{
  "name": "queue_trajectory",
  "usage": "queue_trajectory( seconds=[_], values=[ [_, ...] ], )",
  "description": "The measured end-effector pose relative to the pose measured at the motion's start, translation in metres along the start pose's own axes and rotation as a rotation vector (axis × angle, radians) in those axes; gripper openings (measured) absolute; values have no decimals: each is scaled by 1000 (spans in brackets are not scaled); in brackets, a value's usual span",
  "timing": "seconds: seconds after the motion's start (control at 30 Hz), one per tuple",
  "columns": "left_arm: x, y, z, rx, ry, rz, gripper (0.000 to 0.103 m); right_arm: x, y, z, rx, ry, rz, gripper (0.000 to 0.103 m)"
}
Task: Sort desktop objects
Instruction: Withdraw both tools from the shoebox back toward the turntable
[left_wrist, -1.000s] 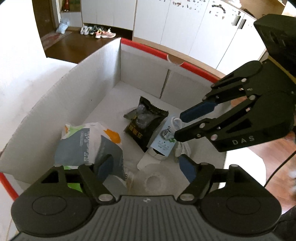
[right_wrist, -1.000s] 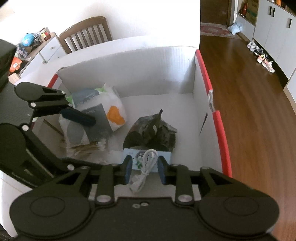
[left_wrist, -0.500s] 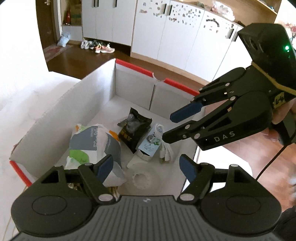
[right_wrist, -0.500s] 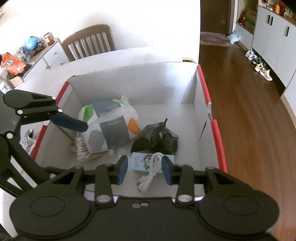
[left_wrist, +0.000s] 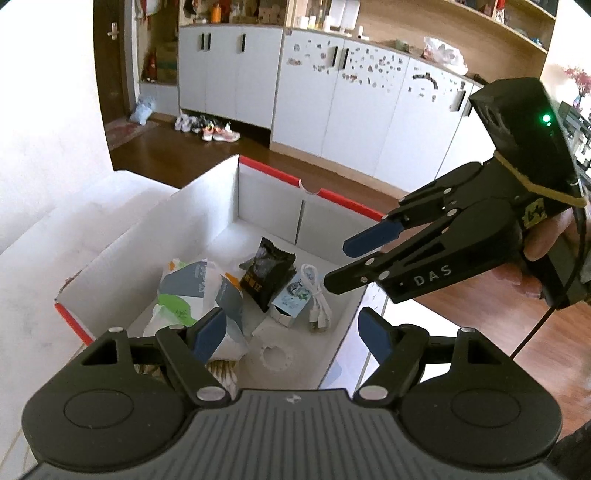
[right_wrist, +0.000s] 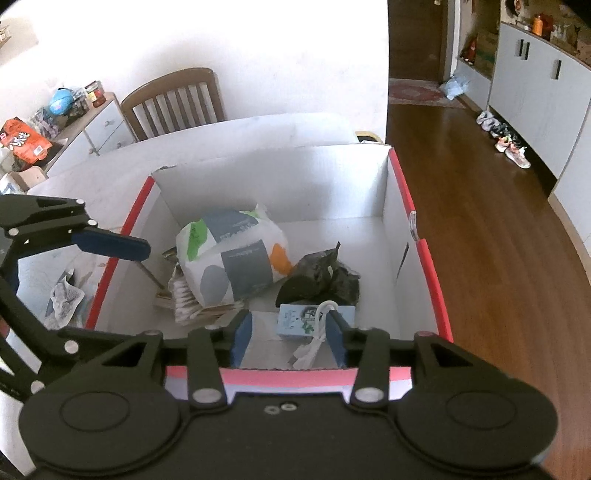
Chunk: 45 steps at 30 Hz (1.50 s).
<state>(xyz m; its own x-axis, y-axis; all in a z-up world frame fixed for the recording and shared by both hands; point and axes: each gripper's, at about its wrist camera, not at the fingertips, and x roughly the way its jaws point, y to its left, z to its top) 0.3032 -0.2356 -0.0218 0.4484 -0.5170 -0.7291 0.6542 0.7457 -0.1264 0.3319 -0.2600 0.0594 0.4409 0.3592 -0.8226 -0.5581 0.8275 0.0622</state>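
Observation:
A white cardboard box with red rims (left_wrist: 269, 173) (right_wrist: 400, 184) stands on the white table. In it lie a white patterned packet (left_wrist: 192, 291) (right_wrist: 232, 258), a black snack bag (left_wrist: 267, 271) (right_wrist: 325, 275), a small light-blue box (left_wrist: 293, 299) (right_wrist: 299, 319) and a coiled white cable (left_wrist: 317, 299) (right_wrist: 314, 341). My left gripper (left_wrist: 291, 338) is open and empty above the box's near edge. My right gripper (right_wrist: 290, 338) is open and empty above the box's rim; it also shows in the left wrist view (left_wrist: 354, 258).
A wooden chair (right_wrist: 173, 99) stands behind the table. A crumpled wrapper (right_wrist: 64, 299) lies on the table left of the box. White cabinets (left_wrist: 332, 92) and shoes (left_wrist: 207, 127) line the wooden floor. A cluttered side cabinet (right_wrist: 55, 122) is at far left.
Both grippers have risen and drawn back from the box. The right gripper has opened and let go of the white cable, which now lies in the box.

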Motion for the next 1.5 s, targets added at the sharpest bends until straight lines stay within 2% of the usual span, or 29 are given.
queue_trajectory(
  seconds=[0.03, 0.1, 0.13, 0.47, 0.7, 0.77, 0.8, 1.07, 1.27, 1.5],
  values=[
    [-3, -1, -1, -3, -10, -1, 78, -1, 2, -1, 4, -4, -5, 45],
    [-10, -3, -5, -7, -26, 1, 81, -4, 6, -2, 12, -13, -15, 53],
    [-14, -3, -7, -5, -36, 5, 81, -6, 9, -3, 18, -23, -20, 63],
    [-43, -3, -32, -28, -96, 17, 84, -20, 38, -13, 41, -62, -57, 75],
    [-65, 1, -52, -63, -143, 39, 89, -28, 60, -21, 75, -90, -73, 77],
    [-69, 4, -60, -80, -150, 39, 99, -29, 68, -23, 71, -96, -76, 80],
    [-72, 6, -64, -85, -153, 41, 99, -29, 72, -24, 65, -99, -82, 80],
    [-90, 20, -93, -125, -167, 35, 103, -27, 103, -26, 67, -125, -84, 82],
    [-103, 37, -120, -160, -164, 63, 103, -22, 129, -28, 49, -128, -91, 83],
    [-123, 56, -148, -180, -158, 99, 103, -17, 163, -28, 39, -127, -58, 83]
  ],
)
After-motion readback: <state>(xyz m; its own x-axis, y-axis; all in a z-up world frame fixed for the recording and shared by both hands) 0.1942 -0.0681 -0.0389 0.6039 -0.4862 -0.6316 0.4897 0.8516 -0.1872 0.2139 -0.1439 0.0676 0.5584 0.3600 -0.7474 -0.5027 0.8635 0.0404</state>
